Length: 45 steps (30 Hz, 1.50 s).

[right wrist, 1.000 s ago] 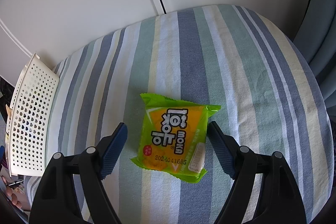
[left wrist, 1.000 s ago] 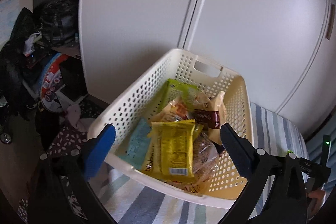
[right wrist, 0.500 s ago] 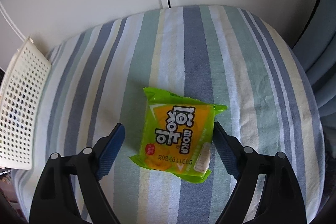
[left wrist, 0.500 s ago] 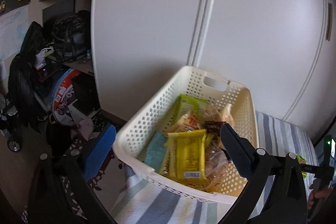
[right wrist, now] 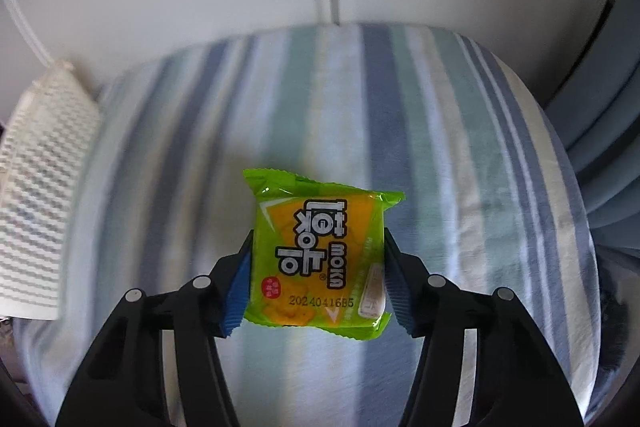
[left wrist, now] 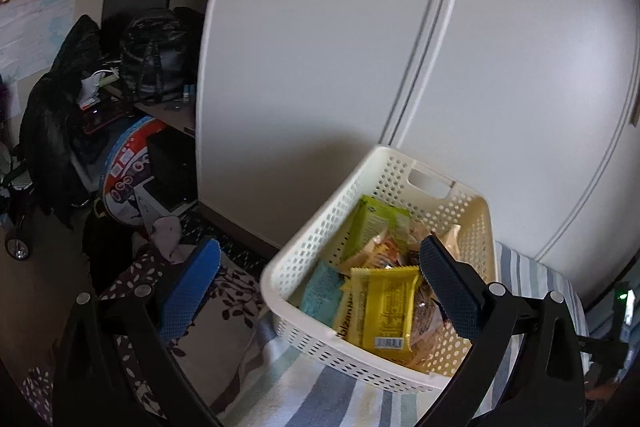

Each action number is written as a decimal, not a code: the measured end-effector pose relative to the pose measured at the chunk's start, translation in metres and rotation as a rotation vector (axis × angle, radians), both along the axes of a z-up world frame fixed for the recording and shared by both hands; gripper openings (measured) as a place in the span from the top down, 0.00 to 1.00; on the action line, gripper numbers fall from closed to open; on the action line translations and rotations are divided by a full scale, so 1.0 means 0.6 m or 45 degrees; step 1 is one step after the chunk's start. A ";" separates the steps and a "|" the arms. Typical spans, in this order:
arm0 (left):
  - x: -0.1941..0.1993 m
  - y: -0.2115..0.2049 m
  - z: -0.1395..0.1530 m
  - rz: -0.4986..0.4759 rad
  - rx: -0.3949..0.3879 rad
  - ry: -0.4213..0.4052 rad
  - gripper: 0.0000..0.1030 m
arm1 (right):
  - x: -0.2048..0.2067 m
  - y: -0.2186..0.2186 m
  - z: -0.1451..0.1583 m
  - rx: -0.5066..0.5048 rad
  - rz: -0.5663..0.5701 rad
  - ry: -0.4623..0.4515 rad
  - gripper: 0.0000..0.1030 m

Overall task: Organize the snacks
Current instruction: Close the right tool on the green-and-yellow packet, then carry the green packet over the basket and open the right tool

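While carrying the green snack packet (right wrist: 316,227) toward the white perforated basket (right wrist: 44,187), squeeze only lightly: enough to stop a slip, not enough to crush whatever sits inside the soft, air-puffed wrapper. Right gripper (right wrist: 316,263): jaws closed to the packet's width, blue pads pressed against its two side edges, nothing else in hold. Judging by the sharp packet against the smeared striped bed cover (right wrist: 460,147), probably lifted clear of the bed and moving, though hard to confirm from this view alone.

Best to travel left at a level height, clear the basket rim before lowering, and let go only once over a gap among the snacks. Worth watching for a twist of the packet, since gripped low and at the edges only, with the upper half free to flop.

Left gripper (left wrist: 320,291): jaws spread wide, holding nothing, hovering at the near left corner of the basket. Could steady the rim if needed; otherwise better kept out of the drop path.

Packet: square pillow pouch, glossy lime green with crimped serrated ends, an orange panel, bold black-and-white lettering seen upside down, a small red seal and a printed date code near the lower edge. Basket at the far left end of the bed, well apart from the packet, beside white wardrobe doors (left wrist: 320,47), already crowded, with a yellow bar (left wrist: 384,307) lying on top.
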<state>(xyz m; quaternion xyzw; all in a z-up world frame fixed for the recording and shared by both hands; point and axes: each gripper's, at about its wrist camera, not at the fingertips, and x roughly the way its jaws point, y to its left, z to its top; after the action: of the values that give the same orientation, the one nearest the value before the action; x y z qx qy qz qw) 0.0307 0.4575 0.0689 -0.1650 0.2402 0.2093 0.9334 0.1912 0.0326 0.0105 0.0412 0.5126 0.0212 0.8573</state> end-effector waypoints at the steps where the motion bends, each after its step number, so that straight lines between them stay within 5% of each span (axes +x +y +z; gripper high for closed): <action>1: -0.001 0.001 0.001 0.012 0.010 0.002 0.02 | -0.003 0.012 0.010 0.014 0.017 -0.016 0.44; 11: -0.010 0.004 0.010 0.060 0.054 -0.010 0.02 | -0.054 0.230 0.168 0.158 0.418 -0.237 0.44; 21: -0.025 0.027 0.016 0.121 0.040 -0.034 0.02 | -0.088 0.446 0.161 0.091 0.719 -0.235 0.44; 31: -0.027 0.016 0.026 0.129 0.104 -0.041 0.02 | -0.067 0.495 0.098 0.038 0.704 -0.147 0.44; 45: -0.023 0.006 0.024 0.089 0.109 -0.041 0.02 | -0.059 0.487 0.099 0.024 0.672 -0.217 0.40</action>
<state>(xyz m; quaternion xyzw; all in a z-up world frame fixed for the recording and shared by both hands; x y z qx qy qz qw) 0.0169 0.4610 0.0836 -0.1364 0.2100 0.2492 0.9355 0.1560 0.3248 0.0701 -0.0880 0.4314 0.2520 0.8618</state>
